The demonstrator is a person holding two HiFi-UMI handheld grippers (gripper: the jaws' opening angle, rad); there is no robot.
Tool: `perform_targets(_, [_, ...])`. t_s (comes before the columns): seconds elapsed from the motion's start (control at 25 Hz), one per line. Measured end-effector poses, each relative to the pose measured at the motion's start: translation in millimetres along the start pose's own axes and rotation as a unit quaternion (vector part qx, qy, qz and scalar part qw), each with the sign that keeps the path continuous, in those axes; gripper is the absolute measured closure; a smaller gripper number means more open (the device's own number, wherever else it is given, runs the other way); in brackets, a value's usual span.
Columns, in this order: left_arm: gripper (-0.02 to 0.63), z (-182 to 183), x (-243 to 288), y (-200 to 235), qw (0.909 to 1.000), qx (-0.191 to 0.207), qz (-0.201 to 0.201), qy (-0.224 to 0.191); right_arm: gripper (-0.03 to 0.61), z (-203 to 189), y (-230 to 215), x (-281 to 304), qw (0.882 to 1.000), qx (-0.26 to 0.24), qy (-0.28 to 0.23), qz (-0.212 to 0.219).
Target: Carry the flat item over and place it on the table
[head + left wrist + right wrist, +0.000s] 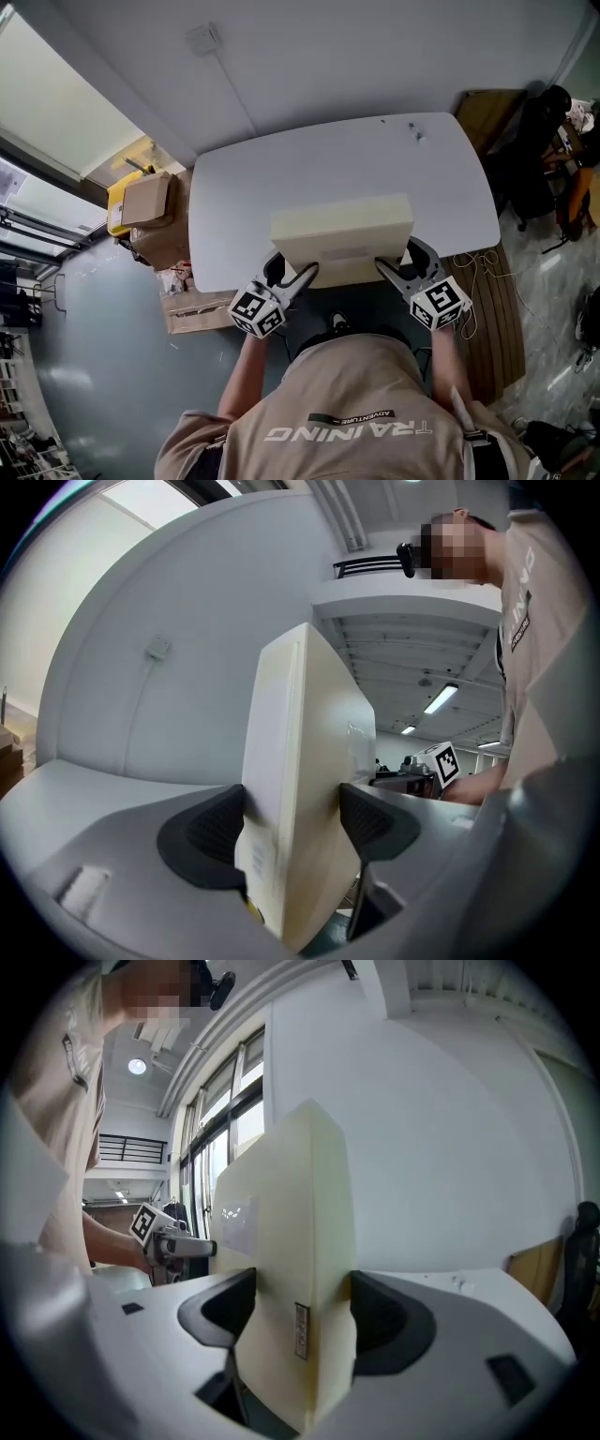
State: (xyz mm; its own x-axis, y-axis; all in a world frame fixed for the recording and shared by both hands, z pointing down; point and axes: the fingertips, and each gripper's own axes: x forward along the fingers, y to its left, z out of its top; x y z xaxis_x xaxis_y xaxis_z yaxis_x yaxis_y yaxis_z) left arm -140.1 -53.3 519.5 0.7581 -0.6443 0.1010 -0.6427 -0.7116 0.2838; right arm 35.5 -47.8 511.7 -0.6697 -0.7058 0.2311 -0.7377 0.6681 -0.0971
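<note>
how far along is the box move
Done: the box is already over the table's near edge. In hand: the left gripper and right gripper both clamp its near side. Left: set it flat and let go.

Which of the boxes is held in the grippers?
The flat cream box, clamped by left gripper and right gripper over the table's near edge; the brown cardboard box sits off to the left, untouched.

Overhead camera plus two tool cameras facing each other

The head view looks steeply down, from well above, onto the white surface (328, 159). The views from the left tool (298, 274) and right tool (392, 267) sit close against the cream slab (342, 230), each showing the other tool beyond it. All three views share the slab.
</note>
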Motion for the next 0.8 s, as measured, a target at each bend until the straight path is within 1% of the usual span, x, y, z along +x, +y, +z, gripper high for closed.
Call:
perform_targets(0.16, [0.311, 0, 3, 27, 0.9999, -0.010, -0.007, 0.005, 0.290, 0, -1, 25, 1.000, 0.005, 0.007, -0.009])
perform_targets(0.32, [0.311, -7, 5, 41, 0.9996, -0.023, -0.008, 0.010, 0.290, -5, -4, 38, 1.000, 0.006, 0.025, -0.005])
perform_targets(0.52, [0.311, -13, 17, 55, 0.9992, -0.040, 0.005, 0.008, 0.290, -7, -20, 55, 0.999, 0.005, 0.038, 0.008])
perform_targets(0.8, [0.311, -4, 37, 73, 0.9990, -0.031, 0.032, 0.012, 0.290, -6, -46, 79, 0.999, 0.018, 0.029, 0.036])
